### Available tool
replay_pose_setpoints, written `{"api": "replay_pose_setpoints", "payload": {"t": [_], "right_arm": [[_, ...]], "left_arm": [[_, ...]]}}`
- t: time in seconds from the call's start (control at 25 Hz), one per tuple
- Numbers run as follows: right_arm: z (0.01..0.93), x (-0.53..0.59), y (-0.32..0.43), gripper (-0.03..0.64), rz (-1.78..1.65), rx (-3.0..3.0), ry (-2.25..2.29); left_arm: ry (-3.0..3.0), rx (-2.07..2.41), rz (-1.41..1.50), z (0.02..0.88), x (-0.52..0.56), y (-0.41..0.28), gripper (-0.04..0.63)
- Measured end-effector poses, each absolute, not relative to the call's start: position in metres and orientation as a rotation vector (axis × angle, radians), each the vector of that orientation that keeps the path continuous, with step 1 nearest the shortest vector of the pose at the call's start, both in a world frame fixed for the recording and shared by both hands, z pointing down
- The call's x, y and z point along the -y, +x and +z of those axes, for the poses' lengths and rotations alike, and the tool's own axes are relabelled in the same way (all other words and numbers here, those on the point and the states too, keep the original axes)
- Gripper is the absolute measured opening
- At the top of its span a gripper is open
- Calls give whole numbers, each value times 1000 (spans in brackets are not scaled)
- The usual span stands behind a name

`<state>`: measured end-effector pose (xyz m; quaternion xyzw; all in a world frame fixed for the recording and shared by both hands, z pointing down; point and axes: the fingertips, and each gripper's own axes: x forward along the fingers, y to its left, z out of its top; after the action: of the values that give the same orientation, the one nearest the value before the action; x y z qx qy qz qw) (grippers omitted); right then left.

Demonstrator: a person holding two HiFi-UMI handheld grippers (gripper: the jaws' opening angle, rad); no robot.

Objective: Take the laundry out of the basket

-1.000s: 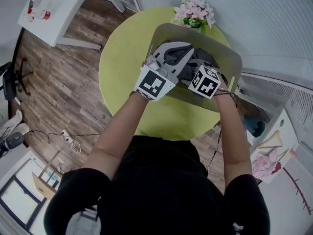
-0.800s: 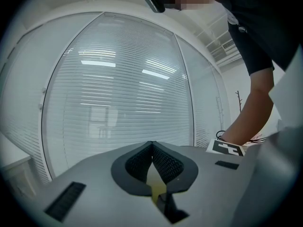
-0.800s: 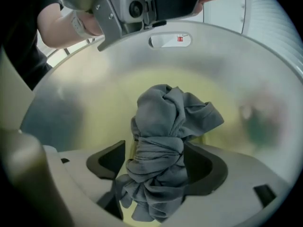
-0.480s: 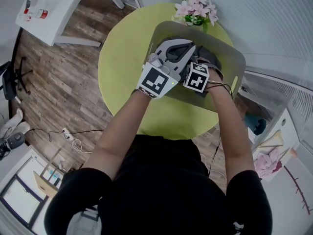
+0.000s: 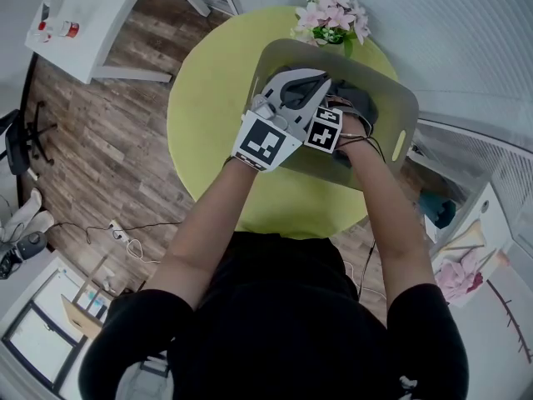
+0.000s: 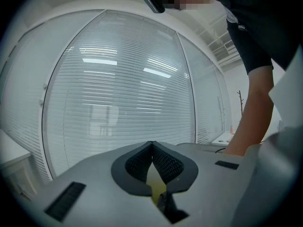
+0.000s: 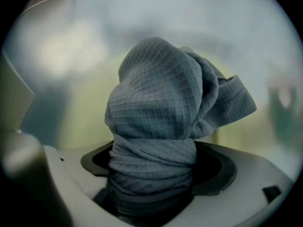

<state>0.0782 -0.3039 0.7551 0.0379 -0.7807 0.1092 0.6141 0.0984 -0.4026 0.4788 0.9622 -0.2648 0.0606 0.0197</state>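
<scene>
Inside basket [image 5: 400, 100], bunched grey waffle-weave laundry [image 7: 156, 117], perhaps a towel

On my feed I see grey laundry [image 7: 161, 126] with a fine waffle-grid weave, a pale grey basket [image 5: 398, 98], a yellow-green worktop [image 5: 208, 98], pink flowers [image 5: 333, 15] with green leaves, and a brown wood-plank floor [image 5: 108, 140].
</scene>
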Motion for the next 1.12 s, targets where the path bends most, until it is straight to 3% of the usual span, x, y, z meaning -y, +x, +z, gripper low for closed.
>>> {"api": "replay_pose_setpoints", "payload": {"t": [0.68,0.88,1.12], "right_arm": [[775,310,75,456,245,1836,74],[751,314,81,365,220,1851,113],[710,309,95,347,173,1868,127]], "left_arm": [[2984,865,249,489,406,99,9],[2987,865,261,492,402,101,9],[2990,895,210,471,404,99,9]]}}
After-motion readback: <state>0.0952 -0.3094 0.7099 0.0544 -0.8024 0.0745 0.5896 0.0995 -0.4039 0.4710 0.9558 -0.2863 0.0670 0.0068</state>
